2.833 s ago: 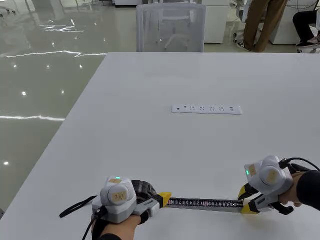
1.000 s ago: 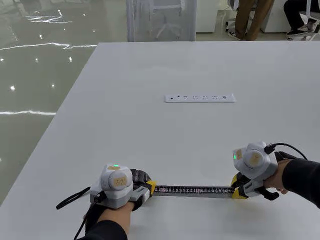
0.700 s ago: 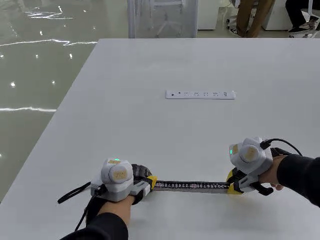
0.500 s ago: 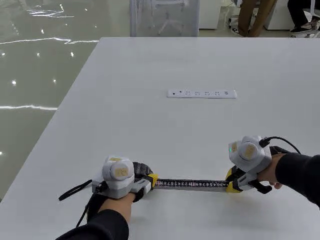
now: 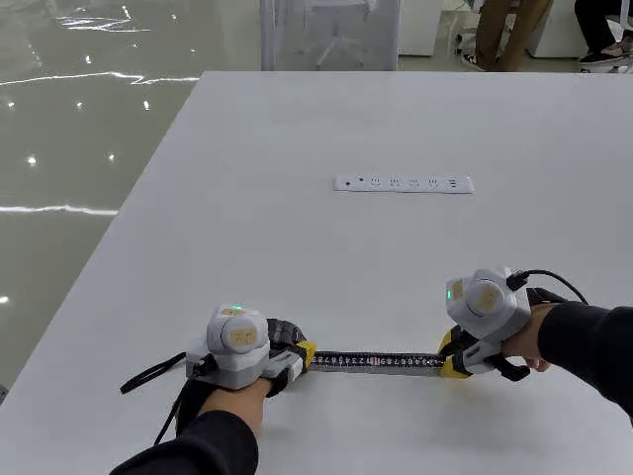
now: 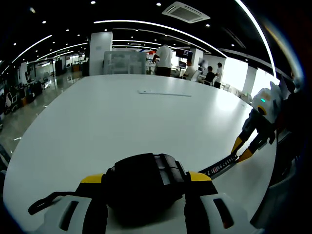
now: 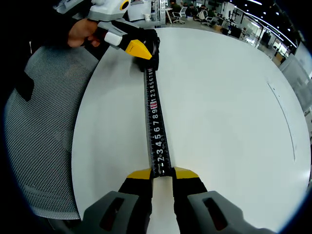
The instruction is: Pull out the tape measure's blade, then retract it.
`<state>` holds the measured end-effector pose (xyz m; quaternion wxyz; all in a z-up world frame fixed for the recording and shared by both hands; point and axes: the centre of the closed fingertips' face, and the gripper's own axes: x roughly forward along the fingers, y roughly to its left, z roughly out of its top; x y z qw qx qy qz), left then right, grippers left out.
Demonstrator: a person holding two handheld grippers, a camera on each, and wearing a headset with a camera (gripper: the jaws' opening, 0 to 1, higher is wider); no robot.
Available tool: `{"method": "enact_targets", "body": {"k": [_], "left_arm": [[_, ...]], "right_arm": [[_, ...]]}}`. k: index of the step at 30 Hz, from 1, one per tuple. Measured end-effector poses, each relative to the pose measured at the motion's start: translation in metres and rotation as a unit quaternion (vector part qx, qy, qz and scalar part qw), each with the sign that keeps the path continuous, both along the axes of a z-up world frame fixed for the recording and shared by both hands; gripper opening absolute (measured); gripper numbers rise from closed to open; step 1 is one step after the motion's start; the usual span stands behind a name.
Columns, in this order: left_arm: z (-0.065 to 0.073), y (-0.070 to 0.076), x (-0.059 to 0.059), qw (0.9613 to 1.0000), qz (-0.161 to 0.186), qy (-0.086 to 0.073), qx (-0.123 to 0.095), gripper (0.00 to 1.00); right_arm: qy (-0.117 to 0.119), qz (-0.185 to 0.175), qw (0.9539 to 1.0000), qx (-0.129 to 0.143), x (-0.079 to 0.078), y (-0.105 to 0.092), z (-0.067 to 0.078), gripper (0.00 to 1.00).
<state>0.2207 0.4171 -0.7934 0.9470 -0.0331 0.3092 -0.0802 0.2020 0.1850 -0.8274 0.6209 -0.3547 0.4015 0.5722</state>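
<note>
clamps left gripper [image 5: 293, 356] around the black, rounded tape measure case [image 6: 146, 187], wrist low over the white table [image 5: 297, 247], well on the person's side of the power strip [image 5: 404, 184]. pinches right gripper [image 5: 450, 364] tight on the tip of the flat, numbered blade [image 7: 155, 122], jaws level, aimed leftward along it. shows less blade out than earlier, right gripper shifted toward the case.

Big white surface [image 5: 297, 237] is taking up most of the room, with a power strip [image 5: 404, 184] lying toward its far end. The glossy floor [image 5: 79, 139] is bouncing back the ceiling lights [image 6: 146, 23]. A mesh chair [image 5: 331, 30] is sitting at the far edge, and people [image 6: 164, 56] are standing around behind it.
</note>
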Motion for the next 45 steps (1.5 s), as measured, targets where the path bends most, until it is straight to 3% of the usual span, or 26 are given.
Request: {"method": "enact_targets", "body": {"k": [10,45], "left_arm": [[0.000,0.000,0.000,1.0000,-0.001,0.001,0.000,0.60],[0.000,0.001,0.000,0.9999,-0.004,0.002,-0.015,0.59]], "right_arm": [[0.006,0.005,1.0000,-0.001,0.000,0.008,0.000,0.11],[-0.005,0.004,0.9998,0.021,0.001,0.032,0.000,0.12]]}}
